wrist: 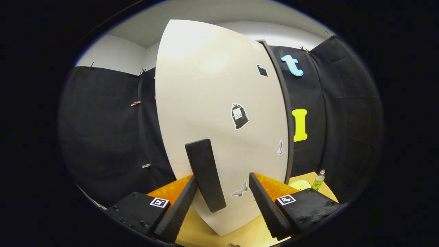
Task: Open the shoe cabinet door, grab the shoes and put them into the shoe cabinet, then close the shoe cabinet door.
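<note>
One pale shoe cabinet door (212, 103) stands upright straight ahead of the gripper (223, 202), close enough that it rises far above the fingers and spans the space between them and beyond. Its dark bar handle (205, 175) slants down the lower part of the panel and sits in the gap between the two fingers, nearer the left fingertip (187, 197) than the right one (260, 195). The fingers are spread wide, with neither one pressing on the handle; whether the left tip brushes it cannot be told. A few stickers dot the door: a dark bag-shaped one (239, 116) about halfway up, a small square one (262, 70) higher toward the right edge, a small pale figure (280, 146) near that same edge, and a butterfly shape (240, 190) low down between the fingers. A dark frame edge (284, 113) runs along the door's right side. The door's bottom meets a light wooden surface (240, 236). Beyond the right finger, on that surface, stand a small green bottle (318, 181) and a pale round object (301, 185) just beside it.
</note>
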Tool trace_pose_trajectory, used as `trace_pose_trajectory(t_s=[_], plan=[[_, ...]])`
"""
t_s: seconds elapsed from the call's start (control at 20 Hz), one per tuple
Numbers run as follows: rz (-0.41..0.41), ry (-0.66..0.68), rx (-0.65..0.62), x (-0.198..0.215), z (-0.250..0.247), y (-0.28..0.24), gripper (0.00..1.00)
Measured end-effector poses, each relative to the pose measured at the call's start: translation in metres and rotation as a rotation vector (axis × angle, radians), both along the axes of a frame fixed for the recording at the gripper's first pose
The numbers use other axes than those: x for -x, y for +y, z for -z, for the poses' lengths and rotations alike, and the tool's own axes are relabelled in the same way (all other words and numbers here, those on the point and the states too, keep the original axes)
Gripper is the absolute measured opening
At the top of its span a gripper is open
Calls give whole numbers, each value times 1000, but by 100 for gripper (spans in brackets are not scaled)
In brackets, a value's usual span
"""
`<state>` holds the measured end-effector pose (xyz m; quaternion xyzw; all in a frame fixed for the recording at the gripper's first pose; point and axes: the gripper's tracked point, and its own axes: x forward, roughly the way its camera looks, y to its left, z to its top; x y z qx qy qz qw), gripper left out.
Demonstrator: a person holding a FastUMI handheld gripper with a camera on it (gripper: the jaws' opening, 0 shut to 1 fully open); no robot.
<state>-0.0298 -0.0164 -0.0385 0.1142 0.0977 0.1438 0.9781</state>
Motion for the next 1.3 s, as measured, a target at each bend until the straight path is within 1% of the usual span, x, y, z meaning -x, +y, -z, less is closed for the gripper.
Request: trace_pose_trajectory(t_s=[0.1,0.15,0.25,0.4,0.55,0.85,1.3], plan=[[-19,-10,6,-2,1,16,98],[-14,-14,18,-2,1,19,100],[-26,-25,17,-1,-1,26,99],[-26,-30,18,-1,-2,27,98],[-20,-18,22,0,1,26,98],[5,-38,31,3,-5,18,98],[15,-51,46,6,-6,15,98]])
